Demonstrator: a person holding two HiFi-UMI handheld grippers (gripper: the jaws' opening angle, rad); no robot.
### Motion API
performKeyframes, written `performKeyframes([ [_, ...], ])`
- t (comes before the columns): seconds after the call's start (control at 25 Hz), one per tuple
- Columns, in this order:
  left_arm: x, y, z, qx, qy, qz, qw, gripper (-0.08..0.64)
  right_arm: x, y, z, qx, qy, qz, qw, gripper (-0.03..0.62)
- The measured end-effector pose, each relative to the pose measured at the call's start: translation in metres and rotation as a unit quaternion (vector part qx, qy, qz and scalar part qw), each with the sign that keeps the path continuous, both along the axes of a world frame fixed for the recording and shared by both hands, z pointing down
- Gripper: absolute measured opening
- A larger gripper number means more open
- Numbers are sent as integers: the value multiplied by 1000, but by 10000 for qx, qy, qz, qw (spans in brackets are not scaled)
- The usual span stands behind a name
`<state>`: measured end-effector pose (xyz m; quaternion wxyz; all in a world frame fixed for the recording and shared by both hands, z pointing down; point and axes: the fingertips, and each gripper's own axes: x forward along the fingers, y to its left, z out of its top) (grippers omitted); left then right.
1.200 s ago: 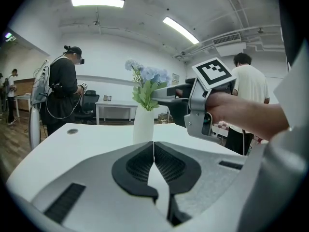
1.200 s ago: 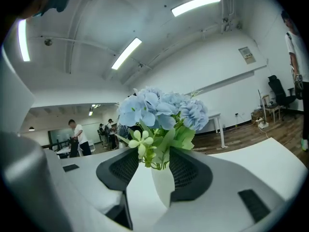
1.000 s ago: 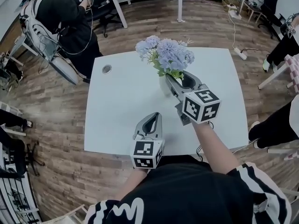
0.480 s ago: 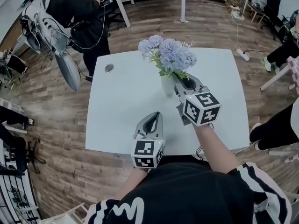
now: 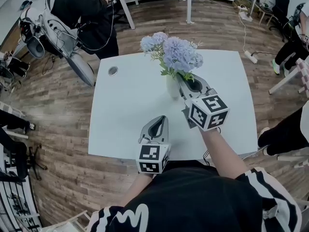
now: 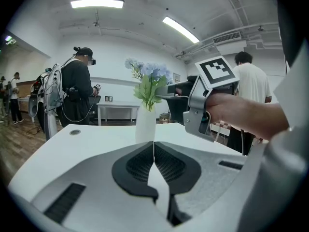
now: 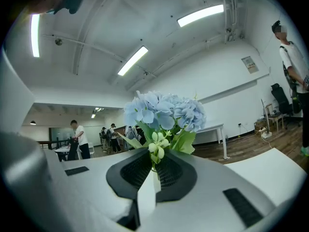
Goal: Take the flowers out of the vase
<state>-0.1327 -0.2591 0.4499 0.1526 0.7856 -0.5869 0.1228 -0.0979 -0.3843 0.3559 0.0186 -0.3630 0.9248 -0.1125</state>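
flowers (image 5: pixel 173 54) sit in a white vase (image 5: pixel 172 88), stems down in its mouth, heads bunched above it. pale blue round clusters, green leaves under them, a few small pale buds low in the bunch. vase stands upright on a white table (image 5: pixel 125 105), past its middle. right gripper (image 5: pixel 180 79) is at the stems just above the vase rim. its jaws have just been closing and pinch the green stems between them. left gripper (image 5: pixel 158 120) hangs over the table's near part, well apart from the vase, jaws pressed together on nothing. round grommet (image 5: pixel 112 71) near the table's far left corner.
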Motion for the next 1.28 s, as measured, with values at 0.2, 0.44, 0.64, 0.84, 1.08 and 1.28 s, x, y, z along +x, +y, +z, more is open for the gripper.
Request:
performKeyframes([
  [0.2,0,7,5,49,-4,-11,10000,8,3,9,-5,157,-3,16,9999,29],
  [0.44,3,7,4,116,2,-15,9999,8,4,10,-15,345,-5,-12,9994,28],
  [0.64,1,8,8,158,-18,-42,9999,8,6,10,-18,503,-19,7,9987,28],
  [0.84,4,0,2,158,-1,-45,9999,8,7,3,-31,644,11,-2,9979,28],
  [1.08,3,-20,-19,125,47,-55,9999,8,6,-15,-61,905,192,16,9957,28],
  [1.28,3,-28,-32,118,75,-71,9999,8,5,-22,-85,1139,302,22,9930,28],
])
